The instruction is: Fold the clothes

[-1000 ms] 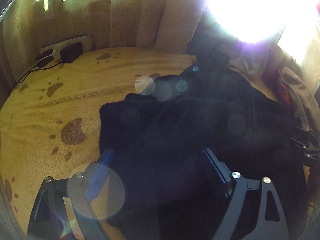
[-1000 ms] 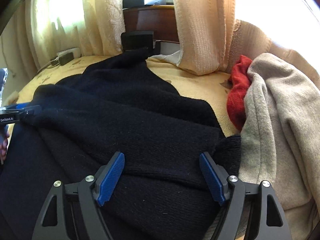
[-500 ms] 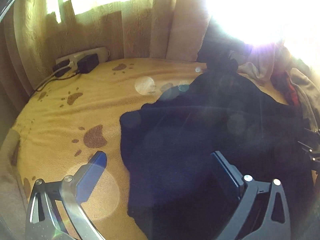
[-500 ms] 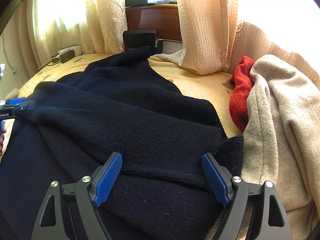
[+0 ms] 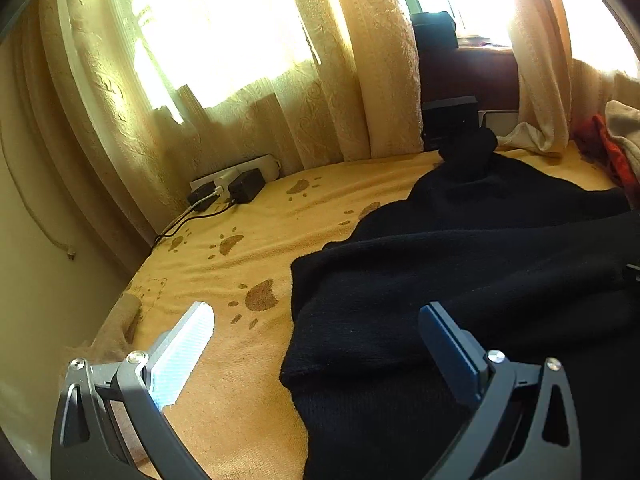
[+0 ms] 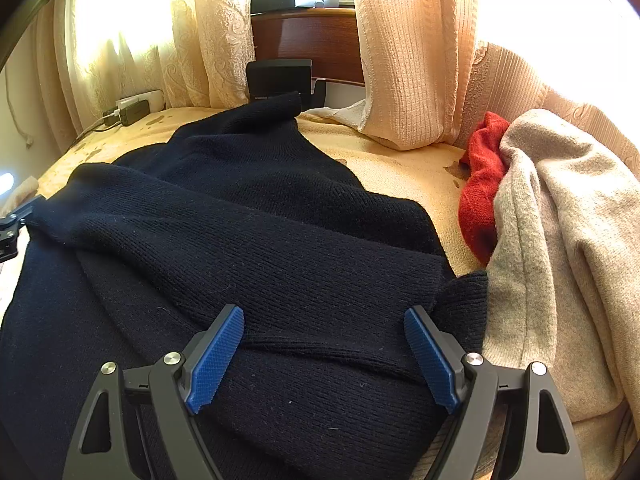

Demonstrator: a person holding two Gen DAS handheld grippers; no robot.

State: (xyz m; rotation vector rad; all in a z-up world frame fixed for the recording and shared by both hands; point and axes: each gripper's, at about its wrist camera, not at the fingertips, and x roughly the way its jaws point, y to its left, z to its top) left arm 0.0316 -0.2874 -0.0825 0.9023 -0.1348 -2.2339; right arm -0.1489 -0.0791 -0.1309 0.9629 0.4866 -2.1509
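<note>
Navy sweater (image 5: 460,280) lay spread over the yellow paw-print blanket (image 5: 240,248) on the bed, seen from the left wrist camera as a dark mass filling the right half of the view. Its near edge made a rounded fold just ahead of the left gripper (image 5: 316,352), whose fingers stood wide apart and held nothing; one finger hovered over bare blanket, the other over the knit. A power strip (image 5: 236,184) with plugged adapters sat at the far edge by the curtains (image 5: 320,80).

From the right wrist camera, the sweater (image 6: 240,232) ran away from the lens towards a dark box (image 6: 280,78) at the headboard, one sleeve folded across the body in a thick band. The right gripper (image 6: 324,348) hung just above the hem region, its blue-padded fingers spread and empty, straddling a ridge of cloth. A red garment (image 6: 480,184) and a beige sweater (image 6: 560,260) were heaped just beside it on the right, the beige one touching the navy cuff.

It looked to me like a pause between folds: a sleeve already in, the body not yet doubled. The next move would seem to call for both grippers to pinch the near hem at its two corners and carry it up towards the collar, keeping clear of the beige pile.
</note>
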